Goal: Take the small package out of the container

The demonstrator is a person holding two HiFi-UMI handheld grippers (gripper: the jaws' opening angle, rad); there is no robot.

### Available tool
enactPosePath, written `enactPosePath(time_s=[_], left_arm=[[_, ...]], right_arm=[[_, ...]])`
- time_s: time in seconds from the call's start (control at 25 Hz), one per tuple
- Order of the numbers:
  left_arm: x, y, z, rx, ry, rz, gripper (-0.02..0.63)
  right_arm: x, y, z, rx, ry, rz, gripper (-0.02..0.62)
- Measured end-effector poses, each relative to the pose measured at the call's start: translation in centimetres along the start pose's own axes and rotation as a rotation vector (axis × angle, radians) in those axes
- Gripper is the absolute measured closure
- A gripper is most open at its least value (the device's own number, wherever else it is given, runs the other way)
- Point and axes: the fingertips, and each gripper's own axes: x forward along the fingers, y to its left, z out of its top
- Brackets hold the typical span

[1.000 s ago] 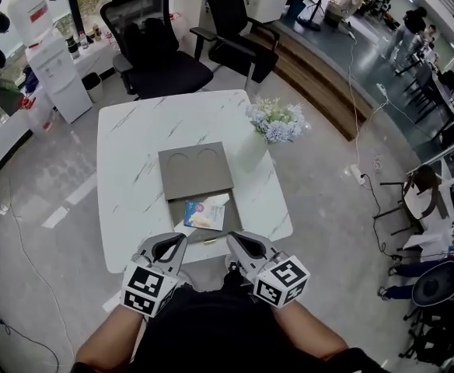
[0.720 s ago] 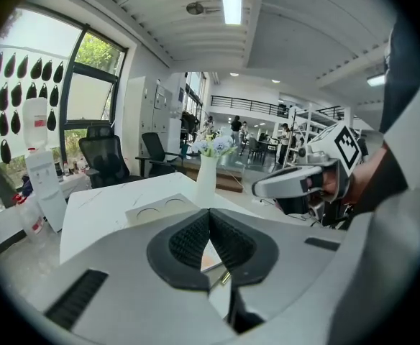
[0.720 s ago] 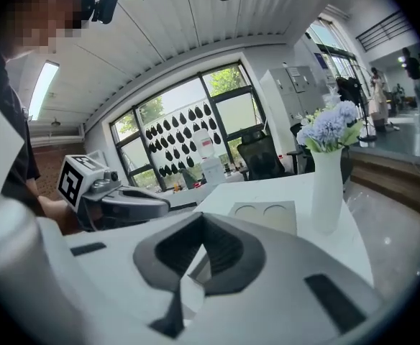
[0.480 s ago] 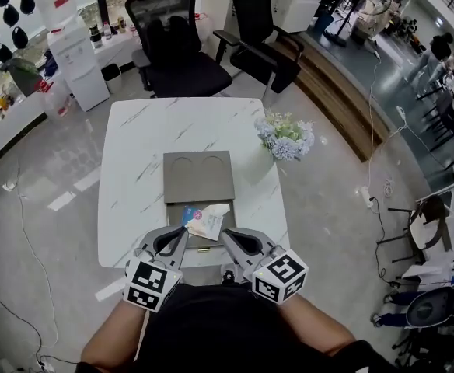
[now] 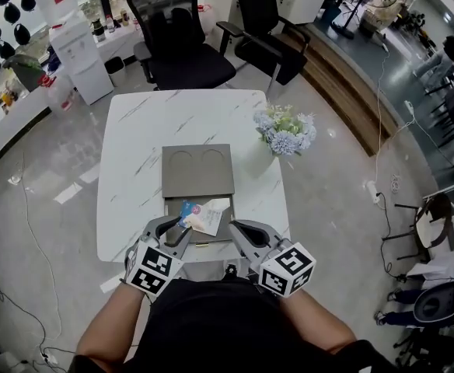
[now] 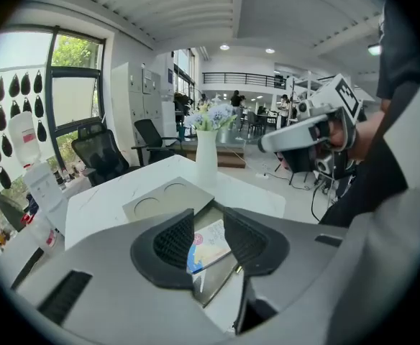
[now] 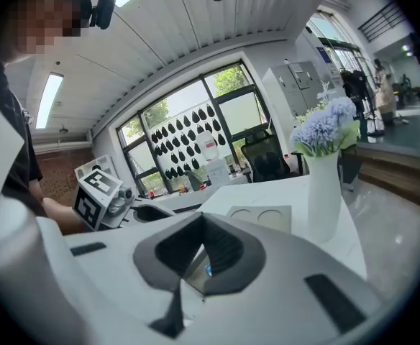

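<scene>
A grey flat container lies on the white marble table, its lid slid back. In the uncovered near end lies the small package, white and blue. My left gripper is at the package's near left corner. Its jaws have just been opening, and in the left gripper view the package shows in the gap between them, with neither pad pressing on it. My right gripper sits at the container's near right edge, its tips together and nothing in them.
A white vase of pale blue flowers stands on the table right of the container. Two black office chairs are behind the far edge. The table's near edge runs just under both grippers.
Both grippers have moved forward over the table's near edge to the container. The left gripper has dipped toward the package and its jaws have parted.
</scene>
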Motion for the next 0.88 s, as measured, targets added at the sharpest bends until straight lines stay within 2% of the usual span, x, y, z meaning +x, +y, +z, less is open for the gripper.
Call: enactPosePath(time_s=[0.2, 0.44, 0.68, 0.8, 0.88], left_arm=[[1.0, -0.4, -0.3, 0.052, 0.042, -0.048, 0.395], [1.3, -0.9, -0.2, 0.068, 0.048, -0.069, 0.274], [1.5, -1.6, -0.2, 0.090, 0.047, -0.096, 0.181], [1.6, -2.0, -0.4, 0.103, 0.058, -0.108, 0.100], [1.8, -2.2, -0.8, 0.107, 0.073, -0.121, 0.091]], right_arm=[[-0.2, -0.4, -0.5, 0.026, -0.005, -0.012, 0.595], [-0.6, -0.4, -0.8, 0.040, -0.012, -0.021, 0.595], [-0.9, -0.3, -0.7, 0.039, -0.022, -0.030, 0.595], [-1.0, -0.3, -0.7, 0.037, -0.023, -0.033, 0.595], [-1.0, -0.3, -0.7, 0.036, -0.023, -0.033, 0.595]])
